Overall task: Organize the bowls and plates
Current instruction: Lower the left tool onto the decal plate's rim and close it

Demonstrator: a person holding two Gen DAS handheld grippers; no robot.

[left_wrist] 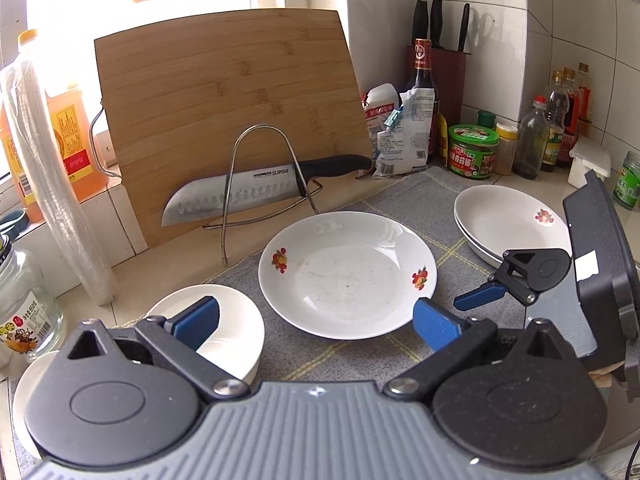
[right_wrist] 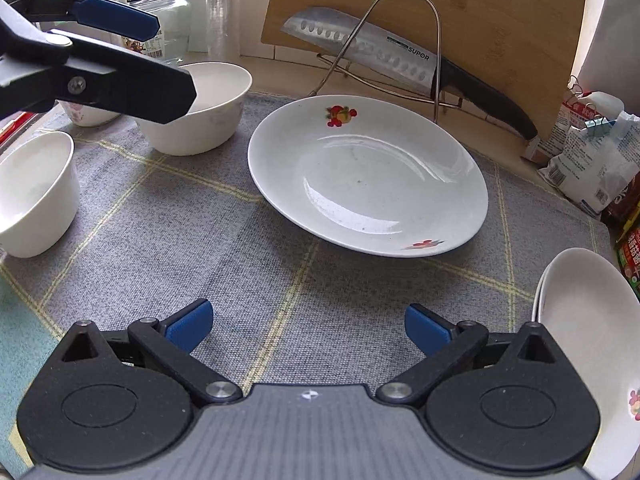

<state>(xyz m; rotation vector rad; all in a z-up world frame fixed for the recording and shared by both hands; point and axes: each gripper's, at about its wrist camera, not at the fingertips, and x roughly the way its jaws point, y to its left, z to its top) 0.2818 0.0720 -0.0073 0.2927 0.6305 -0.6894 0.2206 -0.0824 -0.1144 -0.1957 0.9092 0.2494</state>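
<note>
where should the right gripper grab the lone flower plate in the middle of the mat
Probably the near rim of the plate, approached low from the right gripper, which is open and faces it. The rim flares up off the grey mat, so one finger could slide beneath and one above. The knife rack crowds the far side.

I see a bamboo cutting board [left_wrist: 228, 120] propped against the wall, a Supor knife [left_wrist: 248, 192] across its wire rack [left_wrist: 264, 184], a knife block [left_wrist: 440, 76] behind sauce bottles [left_wrist: 560, 128], grey checked mat [right_wrist: 200, 240] underneath.
</note>
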